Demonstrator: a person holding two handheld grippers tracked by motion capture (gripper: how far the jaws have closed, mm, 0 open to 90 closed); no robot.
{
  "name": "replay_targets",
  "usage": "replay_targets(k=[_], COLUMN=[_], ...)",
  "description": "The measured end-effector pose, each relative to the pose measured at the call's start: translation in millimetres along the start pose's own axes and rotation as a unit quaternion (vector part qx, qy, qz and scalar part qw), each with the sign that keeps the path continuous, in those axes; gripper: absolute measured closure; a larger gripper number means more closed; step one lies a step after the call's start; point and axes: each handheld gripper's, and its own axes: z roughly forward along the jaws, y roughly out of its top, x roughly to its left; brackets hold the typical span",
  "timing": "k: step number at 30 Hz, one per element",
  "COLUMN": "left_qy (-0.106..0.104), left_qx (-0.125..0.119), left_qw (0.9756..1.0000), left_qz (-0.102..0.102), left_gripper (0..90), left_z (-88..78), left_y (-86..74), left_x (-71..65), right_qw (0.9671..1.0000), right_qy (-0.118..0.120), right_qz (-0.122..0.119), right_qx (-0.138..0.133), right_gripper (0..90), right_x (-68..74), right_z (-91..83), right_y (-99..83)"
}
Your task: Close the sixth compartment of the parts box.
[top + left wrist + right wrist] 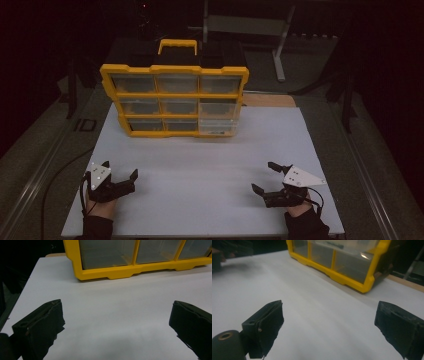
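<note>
while both hands rest low in the high view, the left gripper (120, 170) sits at the lower left of the frame and the right gripper (263, 177) at the lower right, each over the white bench (210, 170) and well apart from the other. the fingers (45, 322) of the left gripper stand wide apart with nothing between them, and the fingers (265, 325) of the right gripper are spread just as wide, also holding nothing. the yellow organizer case (175, 95) stands upright at the upper middle of the frame on the far part of the bench, its clear-fronted compartments facing the person and its handle on top. it fills the top of the left gripper view (130, 262) and the upper right of the right gripper view (342, 262), well apart from both sets of fingers.
</note>
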Motion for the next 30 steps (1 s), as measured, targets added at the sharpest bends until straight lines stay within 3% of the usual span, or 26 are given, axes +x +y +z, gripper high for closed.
replay_targets(k=[10,22,30], left_qy=[-0.001,-0.01,-0.004], left_qx=[-0.004,-0.013,-0.011], left_qw=[1.0,0.9998,0.9999], left_qz=[-0.001,-0.005,-0.001], left_gripper=[0.3,0.3,0.3], left_z=[-1.2,-2.0,-1.9], left_y=[0.6,0.7,1.1], left_x=[0.0,0.3,-0.1], right_qw=[0.9992,0.9982,0.9968], right_qy=[0.012,0.009,0.013], right_qz=[-0.034,-0.052,-0.068], right_qx=[-0.015,-0.027,-0.039], right_gripper=[8.4,8.4,8.4], right_x=[18.5,24.5,27.5], right_z=[-5.5,-1.4,7.9], right_y=[31.9,67.3,90.5])
